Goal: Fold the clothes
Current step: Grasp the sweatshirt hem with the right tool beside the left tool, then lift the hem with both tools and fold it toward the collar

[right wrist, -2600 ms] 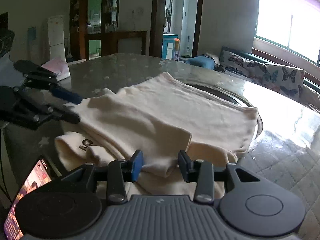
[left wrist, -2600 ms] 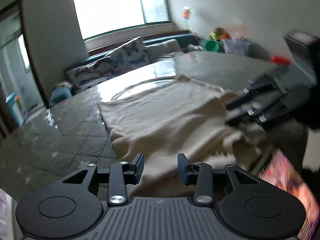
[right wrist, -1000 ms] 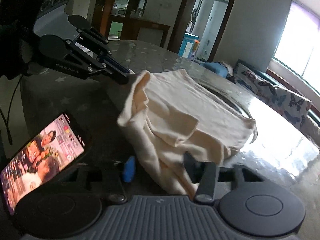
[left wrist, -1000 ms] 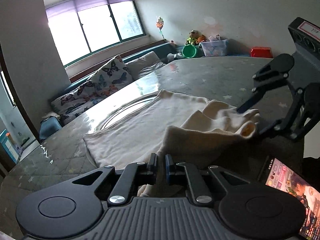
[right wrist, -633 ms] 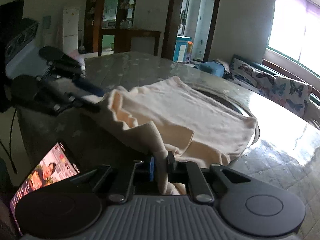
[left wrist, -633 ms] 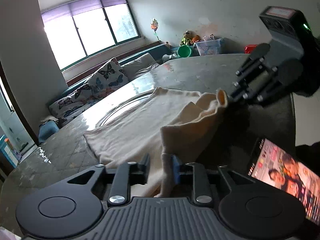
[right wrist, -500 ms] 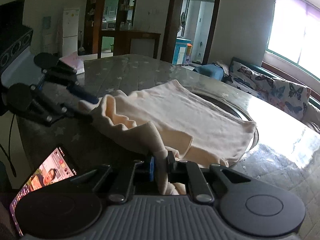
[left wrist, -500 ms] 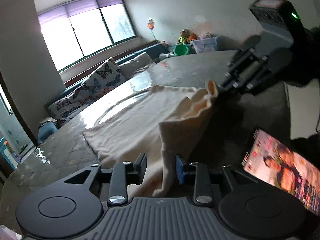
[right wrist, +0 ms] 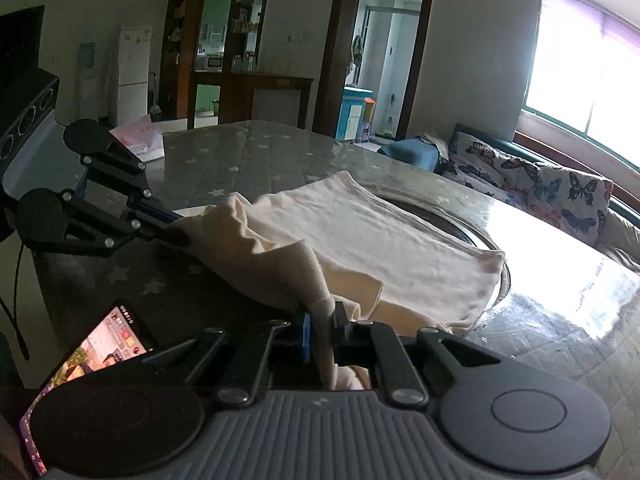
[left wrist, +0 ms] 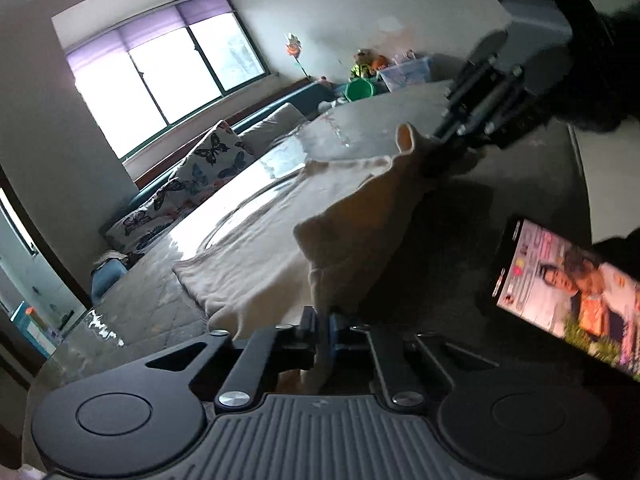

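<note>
Your left gripper point(left wrist: 323, 326) has its fingers pinched tight on a fold of the cream garment point(left wrist: 280, 240), at the near edge of the cloth; they have just been closing onto it, and the fabric runs up between them and bunches above the tips. Your right gripper point(right wrist: 320, 330) holds another bunch of the same garment, its fingers nearly together with cloth pressed between them and a tail of it hanging down behind the pads.

Between your two grips the near edge of the garment is lifted off the bench point(right wrist: 248, 152) and stretched into a raised ridge. From the left wrist view that ridge climbs to the right gripper at upper right, where a small corner of cloth pokes up beside its tips. From the right wrist view it runs left to the left gripper, whose tips are buried in the fabric.

The rest of the garment lies flat on the bench, spread away from you toward the window point(left wrist: 168, 76) side, its far part over a round shiny ring set in the bench top. The bench wears a grey quilted cover with pale stars.

A phone point(left wrist: 568, 296) with a lit screen lies at the near edge of the bench, close to both grippers and apart from the cloth. A sofa with butterfly cushions point(right wrist: 552, 196) stands beyond the bench, under the window.
</note>
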Demonstrator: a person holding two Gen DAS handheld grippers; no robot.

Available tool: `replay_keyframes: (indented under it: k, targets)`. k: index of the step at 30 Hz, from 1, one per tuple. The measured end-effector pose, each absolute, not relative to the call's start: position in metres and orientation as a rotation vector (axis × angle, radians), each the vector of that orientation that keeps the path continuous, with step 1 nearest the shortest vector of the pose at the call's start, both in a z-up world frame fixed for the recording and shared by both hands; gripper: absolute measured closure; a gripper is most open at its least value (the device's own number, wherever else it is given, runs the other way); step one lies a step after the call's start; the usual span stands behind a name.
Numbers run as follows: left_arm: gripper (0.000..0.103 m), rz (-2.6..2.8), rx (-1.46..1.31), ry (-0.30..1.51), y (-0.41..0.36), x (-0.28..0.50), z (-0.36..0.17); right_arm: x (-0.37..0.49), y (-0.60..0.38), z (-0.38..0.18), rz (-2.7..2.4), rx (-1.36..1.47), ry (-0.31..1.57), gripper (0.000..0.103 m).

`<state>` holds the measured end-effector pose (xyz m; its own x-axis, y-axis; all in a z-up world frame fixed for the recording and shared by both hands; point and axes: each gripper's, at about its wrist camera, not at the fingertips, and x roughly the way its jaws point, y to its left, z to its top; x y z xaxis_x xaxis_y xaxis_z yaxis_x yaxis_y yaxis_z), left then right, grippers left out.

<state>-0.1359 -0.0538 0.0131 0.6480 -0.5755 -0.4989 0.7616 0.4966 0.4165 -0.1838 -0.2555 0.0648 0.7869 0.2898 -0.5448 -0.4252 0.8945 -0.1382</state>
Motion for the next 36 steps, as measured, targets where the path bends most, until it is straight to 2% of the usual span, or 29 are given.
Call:
replay_keyframes:
  k: [12, 16, 27, 36]
  targets:
    - [0.098, -0.893, 0.559, 0.294, -0.022, -0.187, 0.065, -0.237, -0.255, 0.105, 0.436, -0.25, 0.51, 0.095]
    - [0.098, -0.867, 0.566, 0.261, -0.025, -0.182, 0.082, -0.222, -0.264, 0.119, 0.441, -0.227, 0.503, 0.095]
    - [0.098, -0.751, 0.627, 0.263, -0.071, -0.062, 0.074, -0.093, -0.297, 0.128, 0.375, -0.203, 0.521, 0.095]
    - [0.097, -0.692, 0.598, 0.405, -0.099, 0.015, 0.025, -0.004, -0.31, 0.077, 0.308, -0.144, 0.646, 0.095]
